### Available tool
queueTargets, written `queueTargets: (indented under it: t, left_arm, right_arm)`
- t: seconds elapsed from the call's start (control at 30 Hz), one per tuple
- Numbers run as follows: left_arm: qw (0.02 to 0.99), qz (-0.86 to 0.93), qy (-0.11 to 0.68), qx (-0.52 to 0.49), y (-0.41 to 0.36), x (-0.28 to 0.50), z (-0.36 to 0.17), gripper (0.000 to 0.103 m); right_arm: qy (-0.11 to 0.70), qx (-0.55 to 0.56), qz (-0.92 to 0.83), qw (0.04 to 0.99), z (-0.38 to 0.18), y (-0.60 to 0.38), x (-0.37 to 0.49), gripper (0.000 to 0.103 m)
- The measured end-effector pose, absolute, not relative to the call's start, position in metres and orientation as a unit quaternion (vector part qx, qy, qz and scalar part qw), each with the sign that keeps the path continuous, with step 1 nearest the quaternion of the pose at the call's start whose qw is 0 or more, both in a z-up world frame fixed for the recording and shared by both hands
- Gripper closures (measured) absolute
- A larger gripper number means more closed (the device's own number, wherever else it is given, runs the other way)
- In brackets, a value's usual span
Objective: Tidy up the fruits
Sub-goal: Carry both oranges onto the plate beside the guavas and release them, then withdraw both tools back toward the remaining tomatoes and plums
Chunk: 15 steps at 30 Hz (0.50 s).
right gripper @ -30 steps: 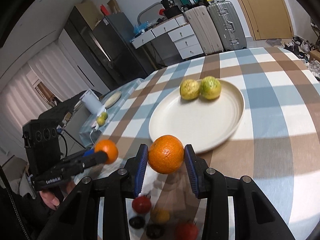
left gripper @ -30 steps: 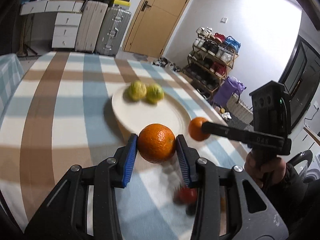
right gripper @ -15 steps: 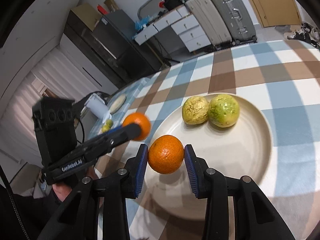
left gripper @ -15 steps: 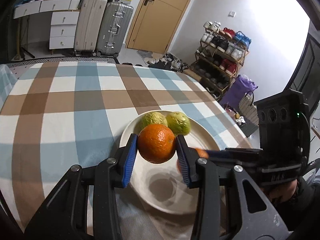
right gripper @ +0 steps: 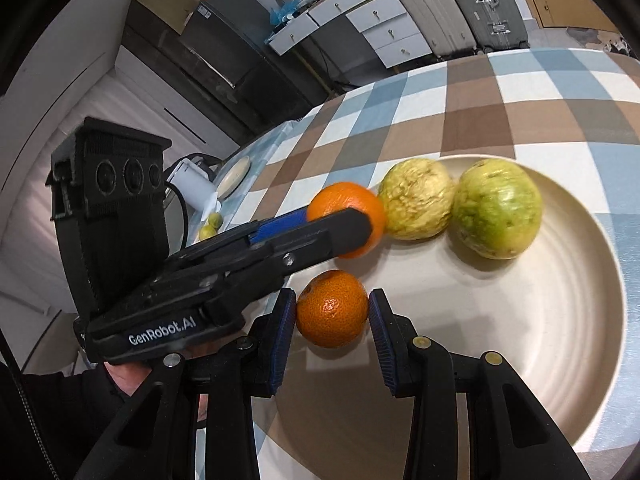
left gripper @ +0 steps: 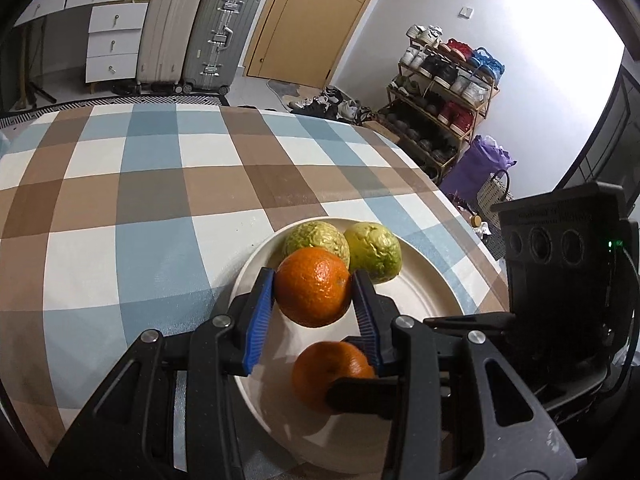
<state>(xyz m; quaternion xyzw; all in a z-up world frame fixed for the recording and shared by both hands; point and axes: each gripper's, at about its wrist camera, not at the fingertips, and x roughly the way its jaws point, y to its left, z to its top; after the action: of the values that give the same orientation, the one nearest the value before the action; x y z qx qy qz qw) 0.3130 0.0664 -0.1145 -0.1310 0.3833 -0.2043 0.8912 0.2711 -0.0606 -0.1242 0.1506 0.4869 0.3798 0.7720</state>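
A cream plate on the checked tablecloth holds two yellow-green fruits side by side at its far part. My left gripper is shut on an orange just above the plate, close to the left green fruit. My right gripper is shut on a second orange over the plate's near left part. In the right wrist view the left gripper reaches in from the left with its orange beside the wrinkled green fruit. In the left wrist view the right gripper's orange shows below.
The checked tablecloth stretches left and beyond the plate. Two small green fruits and a white roll lie on a side table at left. Suitcases, drawers and a shoe rack stand around the room.
Both grippers carried their oranges forward and down from the table's near edge to over the plate. The small fruits near the front edge have dropped out of view.
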Motion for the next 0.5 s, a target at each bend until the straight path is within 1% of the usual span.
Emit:
queueTargets:
  t: [0.07,0.1,0.13,0.17,0.2,0.23,0.3,0.37,0.43,0.5]
  left_arm:
    - [0.893,-0.201,0.381,-0.133,0.068,0.313,-0.112,0.066]
    - [0.894,-0.196,0.379,-0.135,0.07,0.314,-0.111,0.06]
    - [0.895,-0.193,0.377,-0.138,0.071,0.312,-0.108,0.048]
    - [0.897,-0.189,0.374,-0.141,0.074,0.309,-0.105,0.043]
    - [0.899,-0.183,0.371,-0.143,0.076,0.304,-0.101,0.04]
    - [0.901,-0.178,0.366,-0.147,0.079,0.3,-0.098,0.04]
    - [0.902,-0.175,0.363,-0.152,0.083,0.291,-0.092,0.04]
    - [0.906,-0.167,0.358,-0.149,0.085,0.28,-0.086,0.036]
    - [0.909,-0.161,0.354,-0.151,0.087,0.266,-0.08,0.027]
    - [0.912,-0.157,0.348,-0.152,0.085,0.248,-0.073,0.026]
  right_arm:
    - [0.487,0.155,0.383,0.77,-0.124,-0.058,0.271,0.064]
    - [0.487,0.155,0.383,0.77,-0.123,-0.058,0.27,0.064]
    - [0.485,0.156,0.382,0.772,-0.121,-0.058,0.27,0.059]
    - [0.482,0.155,0.378,0.775,-0.119,-0.059,0.269,0.055]
    - [0.478,0.154,0.372,0.781,-0.116,-0.061,0.268,0.046]
    - [0.474,0.156,0.365,0.786,-0.114,-0.064,0.266,0.036]
    - [0.463,0.17,0.364,0.79,-0.108,-0.075,0.259,0.034]
    - [0.45,0.172,0.364,0.797,-0.1,-0.086,0.248,0.032]
    - [0.436,0.163,0.352,0.812,-0.092,-0.095,0.236,0.021]
    - [0.417,0.156,0.346,0.826,-0.082,-0.104,0.221,0.015]
